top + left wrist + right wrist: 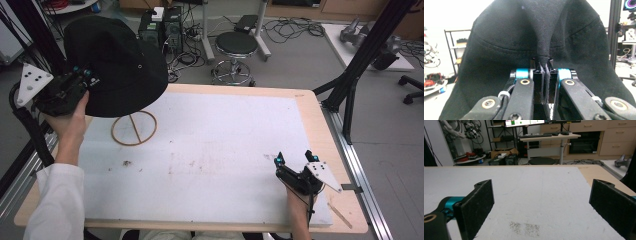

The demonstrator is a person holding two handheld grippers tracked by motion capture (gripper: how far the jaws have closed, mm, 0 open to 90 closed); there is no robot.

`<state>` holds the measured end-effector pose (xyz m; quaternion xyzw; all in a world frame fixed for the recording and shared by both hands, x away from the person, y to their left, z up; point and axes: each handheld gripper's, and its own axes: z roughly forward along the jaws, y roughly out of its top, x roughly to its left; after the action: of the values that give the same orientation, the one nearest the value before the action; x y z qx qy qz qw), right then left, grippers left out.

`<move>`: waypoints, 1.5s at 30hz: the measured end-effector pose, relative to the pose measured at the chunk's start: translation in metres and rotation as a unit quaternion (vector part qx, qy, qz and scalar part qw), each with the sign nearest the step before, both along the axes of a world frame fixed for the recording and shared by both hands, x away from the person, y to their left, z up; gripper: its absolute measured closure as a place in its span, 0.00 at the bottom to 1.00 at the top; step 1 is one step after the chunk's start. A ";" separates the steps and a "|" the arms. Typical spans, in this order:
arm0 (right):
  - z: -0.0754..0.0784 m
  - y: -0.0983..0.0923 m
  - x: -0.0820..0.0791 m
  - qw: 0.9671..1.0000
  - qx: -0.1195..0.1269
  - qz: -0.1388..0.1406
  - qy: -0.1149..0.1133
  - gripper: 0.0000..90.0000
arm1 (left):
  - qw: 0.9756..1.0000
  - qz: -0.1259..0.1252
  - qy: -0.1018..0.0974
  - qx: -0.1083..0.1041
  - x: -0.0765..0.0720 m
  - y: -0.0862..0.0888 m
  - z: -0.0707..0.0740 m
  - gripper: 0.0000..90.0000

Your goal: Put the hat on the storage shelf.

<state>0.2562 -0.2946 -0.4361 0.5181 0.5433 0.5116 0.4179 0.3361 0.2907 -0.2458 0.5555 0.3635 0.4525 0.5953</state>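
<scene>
White sheeting covers most of the wooden surface (pixel 320 115), and the floor behind it carries a round stool (pixel 236 46), computer cases and loose cables.

From the high view, the left claw (pixel 82 82) is held up at the far left corner of the surface, gripped in a hand with a white sleeve. It has the black hat (pixel 117 65) by the brim, and the hat hangs in the air above a wooden ring stand (pixel 134 128), whose round base lies flat on the white sheet. Whether the hat touches the stand's post cannot be told from above, since the hat covers it.

The left gripper view settles the grip: the jaws are clenched on a pinched fold of the hat (pixel 534 45), the black fabric squeezed thin between the two pads (pixel 537 80), with the brim's stitched seam curving off to either side. The stand lies hidden behind the cloth here.

The right claw (pixel 295 159) rests near the right front corner of the surface, well apart from the hat. In the high view its two tips stand apart. The right gripper view confirms it: the pads (pixel 477 205) are spread wide, with bare, scuffed white sheet between them and a desk and wooden drawers in the room beyond.
</scene>
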 end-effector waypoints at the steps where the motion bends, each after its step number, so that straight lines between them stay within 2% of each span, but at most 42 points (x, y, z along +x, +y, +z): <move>1: 0.000 0.001 -0.001 1.000 -0.002 0.003 0.003 0.05 | 1.000 0.002 0.011 -0.002 0.004 0.001 -0.003 0.98; 6: -0.001 0.002 0.001 1.000 -0.010 0.009 0.004 0.05 | 0.999 0.004 0.037 0.000 0.012 0.000 -0.011 0.98; 10: -0.001 0.002 0.000 1.000 -0.008 0.010 0.006 0.05 | 0.999 0.005 0.046 0.004 0.014 -0.001 -0.016 0.97; 14: -0.001 0.002 0.000 1.000 -0.008 0.010 0.007 0.05 | 0.998 0.014 0.060 0.017 0.016 -0.002 -0.024 0.97; 17: -0.001 0.003 0.000 1.000 -0.007 0.009 0.007 0.05 | 0.998 0.013 0.067 0.014 0.016 -0.002 -0.028 0.97; 21: 0.000 0.003 0.000 1.000 -0.007 0.010 0.007 0.05 | 0.998 0.005 0.070 0.006 0.016 0.002 -0.031 0.97; 28: 0.000 0.001 0.000 1.000 -0.006 0.007 0.006 0.05 | 0.996 0.007 0.084 0.028 0.014 -0.001 -0.032 0.97; 38: 0.000 0.001 0.000 1.000 -0.006 0.007 0.006 0.05 | 0.995 0.009 0.093 0.023 0.017 0.000 -0.035 0.96; 45: 0.000 0.002 0.000 1.000 -0.009 0.007 0.003 0.05 | 0.996 0.003 0.090 0.024 0.018 0.000 -0.035 0.96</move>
<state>0.2561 -0.2926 -0.4363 0.5122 0.5528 0.5077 0.4175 0.3543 0.2903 -0.2811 0.6071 0.4065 0.4107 0.5455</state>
